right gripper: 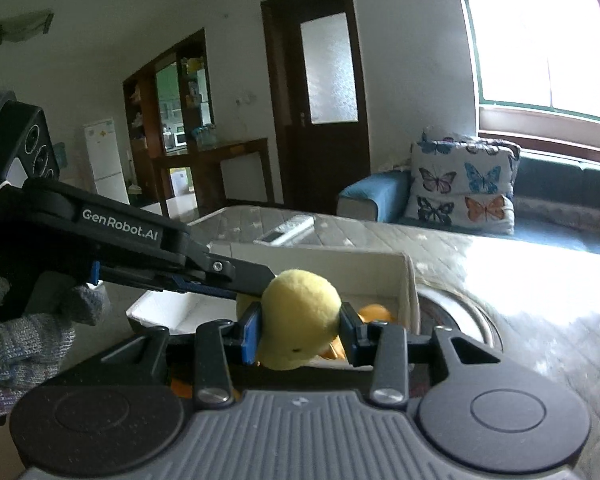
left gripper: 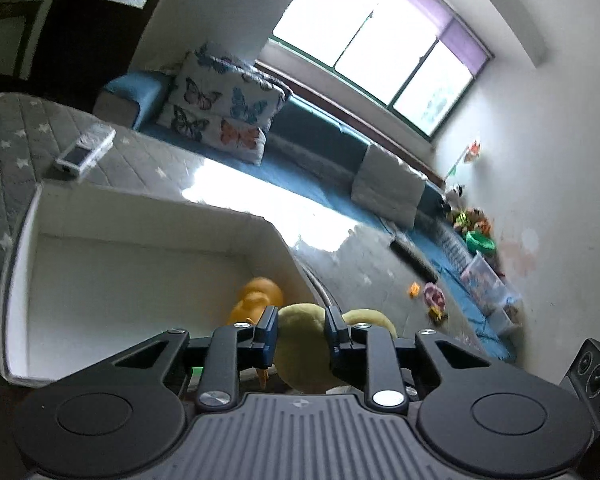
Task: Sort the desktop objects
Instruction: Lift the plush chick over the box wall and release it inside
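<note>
A: Which step is this?

B: Judging by the pose, a drop-off. Both claws pinch the same yellow plush — the right claw clamps its round head, the left claw grips it from the other side. It hangs at the near edge of the white box, which lies just ahead of both claws.

A: And next?

B: Probably carry it forward over the rim, then spread the fingers. An orange toy already sits just ahead of the left claw, inside the box.

A: Room?

B: The box floor left of the orange toy looks bare — its right wall is close
</note>
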The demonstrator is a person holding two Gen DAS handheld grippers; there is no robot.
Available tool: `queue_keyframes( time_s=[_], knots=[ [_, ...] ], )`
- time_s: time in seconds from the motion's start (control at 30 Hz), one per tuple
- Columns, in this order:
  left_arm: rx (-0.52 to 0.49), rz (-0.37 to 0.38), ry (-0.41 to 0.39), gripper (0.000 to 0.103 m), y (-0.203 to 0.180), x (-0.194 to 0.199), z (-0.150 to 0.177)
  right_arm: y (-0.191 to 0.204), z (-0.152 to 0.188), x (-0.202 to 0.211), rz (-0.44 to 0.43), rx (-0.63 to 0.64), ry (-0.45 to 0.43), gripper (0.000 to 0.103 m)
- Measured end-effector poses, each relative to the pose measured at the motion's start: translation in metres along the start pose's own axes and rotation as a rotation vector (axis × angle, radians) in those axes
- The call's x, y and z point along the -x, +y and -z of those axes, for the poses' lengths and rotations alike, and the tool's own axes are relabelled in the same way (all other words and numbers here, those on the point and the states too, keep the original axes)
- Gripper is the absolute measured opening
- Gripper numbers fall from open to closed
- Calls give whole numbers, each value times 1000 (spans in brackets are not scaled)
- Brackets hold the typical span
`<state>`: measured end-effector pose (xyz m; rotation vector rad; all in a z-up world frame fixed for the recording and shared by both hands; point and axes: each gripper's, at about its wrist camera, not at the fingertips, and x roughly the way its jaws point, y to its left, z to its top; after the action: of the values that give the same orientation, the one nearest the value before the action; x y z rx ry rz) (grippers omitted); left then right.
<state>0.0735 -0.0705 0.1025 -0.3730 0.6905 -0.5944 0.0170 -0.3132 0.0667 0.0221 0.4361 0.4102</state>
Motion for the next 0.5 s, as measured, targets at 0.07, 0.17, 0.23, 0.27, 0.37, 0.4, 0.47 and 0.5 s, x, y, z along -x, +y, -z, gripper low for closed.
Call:
queue_keyframes(
  time_s=[0.07,0.17,0.23,0.27,0.37,0.4,0.47,0.5],
  knots=[
    [5,1,-25,27,3,3,-5,3,-8,-3,-6,8,-17,40],
    [14,-10,-60,27,8,5,-14,5,-19,-12,-21,1,-36,40],
    [17,-26,-73,27,12,3,-20,6,-24,-22,-27,1,-36,40],
    [21,-35,-76,27,16,1,-22,6,-25,-28,-30,0,-32,40],
    [33,-59,-78,27,27,-8,-28,6,-28,-49,-36,-5,-10,40],
    [36,-65,-74,26,31,-11,-30,6,-29,-57,-39,-7,-3,40],
    [43,-77,-67,26,40,-19,-33,6,-30,-70,-43,-14,14,40],
    [47,-84,-63,26,44,-23,-35,4,-30,-77,-43,-21,26,40]
  ],
)
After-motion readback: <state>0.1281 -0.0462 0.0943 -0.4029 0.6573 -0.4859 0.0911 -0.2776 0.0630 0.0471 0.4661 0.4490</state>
